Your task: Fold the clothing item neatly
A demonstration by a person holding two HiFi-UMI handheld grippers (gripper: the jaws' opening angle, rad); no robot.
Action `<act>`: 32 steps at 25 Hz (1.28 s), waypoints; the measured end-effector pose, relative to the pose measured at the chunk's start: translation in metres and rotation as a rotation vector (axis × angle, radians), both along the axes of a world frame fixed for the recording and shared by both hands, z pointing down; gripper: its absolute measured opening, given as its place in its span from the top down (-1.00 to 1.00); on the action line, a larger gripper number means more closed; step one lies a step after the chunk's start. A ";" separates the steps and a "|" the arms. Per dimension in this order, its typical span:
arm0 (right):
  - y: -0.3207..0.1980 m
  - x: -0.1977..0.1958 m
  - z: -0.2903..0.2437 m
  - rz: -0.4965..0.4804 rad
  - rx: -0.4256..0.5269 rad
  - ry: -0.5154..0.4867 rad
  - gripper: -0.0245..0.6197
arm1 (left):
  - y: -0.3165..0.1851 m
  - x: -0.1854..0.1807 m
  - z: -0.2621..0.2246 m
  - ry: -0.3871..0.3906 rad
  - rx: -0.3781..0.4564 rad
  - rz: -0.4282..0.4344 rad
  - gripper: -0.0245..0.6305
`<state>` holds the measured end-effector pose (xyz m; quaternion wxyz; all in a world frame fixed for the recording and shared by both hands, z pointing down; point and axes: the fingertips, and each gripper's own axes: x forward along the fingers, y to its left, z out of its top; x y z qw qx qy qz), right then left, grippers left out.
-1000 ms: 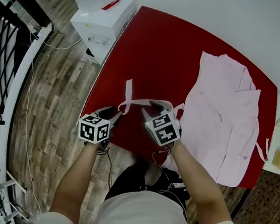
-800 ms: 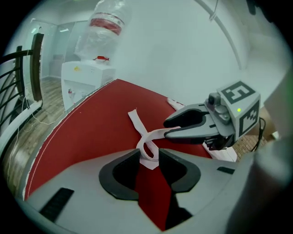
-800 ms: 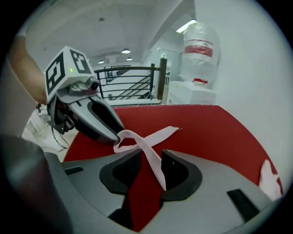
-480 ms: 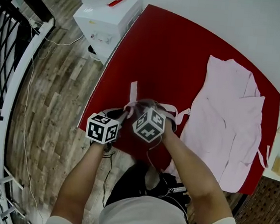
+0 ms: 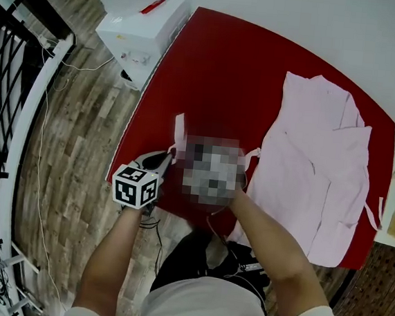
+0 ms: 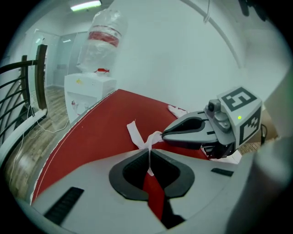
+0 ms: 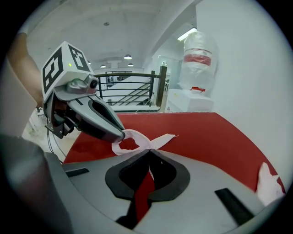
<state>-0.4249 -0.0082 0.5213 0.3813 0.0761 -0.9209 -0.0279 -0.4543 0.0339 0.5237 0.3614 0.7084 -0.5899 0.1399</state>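
The pink garment (image 5: 313, 179) lies spread on the right part of the red bench (image 5: 219, 72). Its thin tie strap (image 6: 136, 135) is drawn out to the left, well apart from the main cloth. The left hand-held gripper (image 6: 149, 151) and the right hand-held gripper (image 7: 149, 151) are both clenched on this strap, their jaws having just been closing, and a small loop of strap is formed between the two tips. The strap's free end is left lying on the bench beyond them. Several risks are noted. The strap is narrow and limp, so it is judged liable to slip from either grip if tension is applied unevenly. A hard pull on it is likely to drag and crease the spread garment, whose near hem already lies at the bench edge. The two tips are held just beside each other, so a knock between them is possible. A twist could also be left in the strap if the loop is laid down as it stands. By count, there are one garment, one held strap, one further tie end at the garment's right side (image 5: 372, 209), two hand-held grippers, one bench and one water dispenser (image 5: 143, 34).
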 end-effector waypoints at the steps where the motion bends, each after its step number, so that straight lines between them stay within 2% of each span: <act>1: 0.000 0.003 -0.006 0.008 -0.002 -0.016 0.87 | -0.001 0.003 -0.005 -0.003 0.017 0.001 0.88; 5: -0.001 0.016 -0.026 0.033 0.038 -0.068 0.86 | -0.003 0.015 -0.028 -0.042 0.082 0.029 0.88; 8: 0.003 0.020 -0.032 -0.001 0.084 -0.096 0.82 | -0.005 0.023 -0.038 -0.099 0.105 0.067 0.88; 10: 0.004 0.022 -0.035 -0.016 0.105 -0.110 0.47 | -0.005 0.028 -0.043 -0.137 0.111 0.093 0.88; 13: 0.008 0.023 -0.035 -0.036 0.119 -0.110 0.40 | -0.003 0.033 -0.050 -0.163 0.128 0.118 0.88; 20: 0.017 0.016 -0.041 -0.075 0.123 -0.106 0.41 | -0.002 0.050 -0.069 -0.200 0.177 0.193 0.88; 21: 0.018 0.018 -0.043 -0.072 0.126 -0.107 0.49 | -0.002 0.051 -0.071 -0.200 0.181 0.199 0.88; 22: 0.017 0.020 -0.047 -0.063 0.126 -0.114 0.80 | -0.003 0.053 -0.073 -0.199 0.184 0.201 0.88; 23: 0.017 0.023 -0.050 -0.052 0.123 -0.123 0.83 | -0.004 0.054 -0.076 -0.197 0.189 0.202 0.88; 27: 0.013 0.039 -0.067 -0.006 0.104 -0.159 0.85 | -0.012 0.065 -0.092 -0.189 0.224 0.211 0.88; 32: 0.002 0.072 -0.093 0.072 0.108 -0.201 0.85 | -0.029 0.098 -0.121 -0.163 0.285 0.241 0.88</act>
